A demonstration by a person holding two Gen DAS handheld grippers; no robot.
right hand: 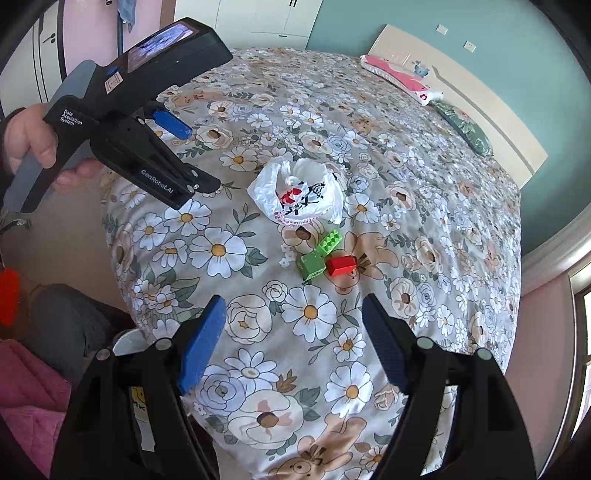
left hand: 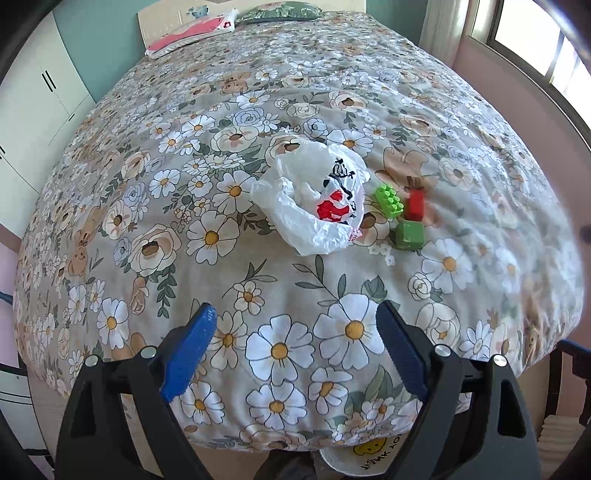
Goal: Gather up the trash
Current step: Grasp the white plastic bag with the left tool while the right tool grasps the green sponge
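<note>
- Two tongs hang above a bed covered in a floral quilt (left hand: 280, 288), both with their blue pads spread apart and nothing between them.
- Left tongs (left hand: 295, 325) point up the bed toward the pillows; in the right wrist view the same tool (right hand: 177, 147) shows from the side at upper left, gripped by a hand (right hand: 33, 140), and its blue fingers (right hand: 171, 120) stand clear of the quilt.
- Right tongs (right hand: 295, 317) face across the bed from the side, over the near edge of the quilt (right hand: 314, 369).
- One crumpled white plastic bag (left hand: 317, 199), printed in black and red, lies on the quilt near the middle of the bed; it appears again in the right wrist view (right hand: 299, 194). Its mouth looks loosely open and rumpled.
- Three toy blocks sit just beside the bag: a light green studded brick (left hand: 388, 201) nearest it, a red block (left hand: 415, 205) beyond that, and a darker green cube (left hand: 410, 234) touching or almost touching both.
- From the right wrist view the studded brick (right hand: 330, 240) lies between the bag and the other two, with the green cube (right hand: 312, 264) and the red block (right hand: 341, 264) side by side.
- Neither tool touches the bag or the blocks; all of them lie well ahead of the pads.
- At the head of the bed rest a pink pillow (left hand: 192, 31) and a green patterned pillow (left hand: 284, 11), against a pale headboard (right hand: 461, 81).
</note>
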